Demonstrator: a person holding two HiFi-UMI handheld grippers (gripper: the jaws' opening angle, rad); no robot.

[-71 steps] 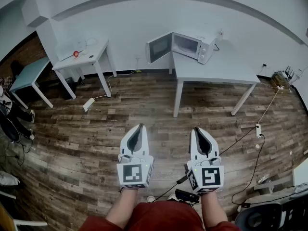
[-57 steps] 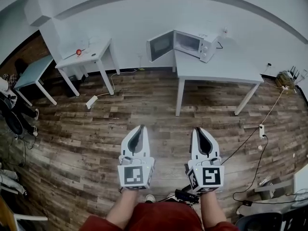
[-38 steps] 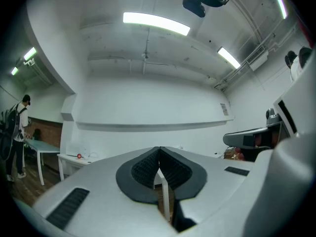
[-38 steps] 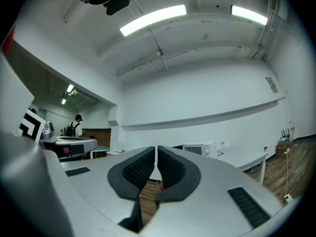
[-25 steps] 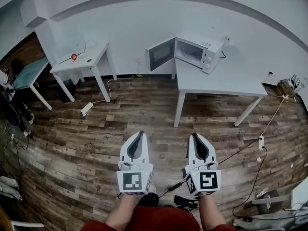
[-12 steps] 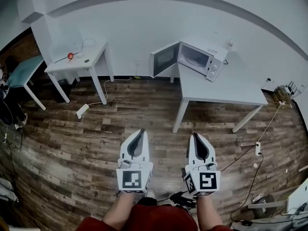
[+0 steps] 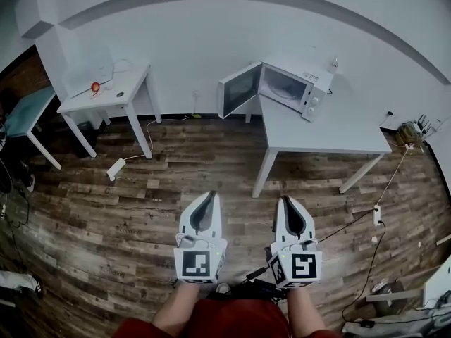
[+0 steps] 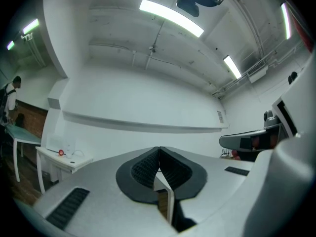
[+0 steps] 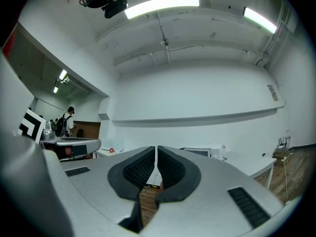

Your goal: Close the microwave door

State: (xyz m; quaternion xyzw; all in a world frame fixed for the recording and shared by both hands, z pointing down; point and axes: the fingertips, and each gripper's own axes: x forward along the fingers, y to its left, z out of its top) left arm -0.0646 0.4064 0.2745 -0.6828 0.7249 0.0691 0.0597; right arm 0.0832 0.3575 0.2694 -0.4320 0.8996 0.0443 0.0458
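Both units are the same build. The left gripper (image 7: 209,194) and the right gripper (image 7: 285,198) are white moulded shells tapering to a point, lined with black ribbed pads (image 8: 143,168). The flanks carry black slotted vents (image 8: 69,207). The end of each nearest the red garment (image 7: 225,320) has a white cube with black square markers: left cube (image 7: 199,265), right cube (image 7: 301,268). Bare forearms (image 7: 180,305) emerge from the red garment.
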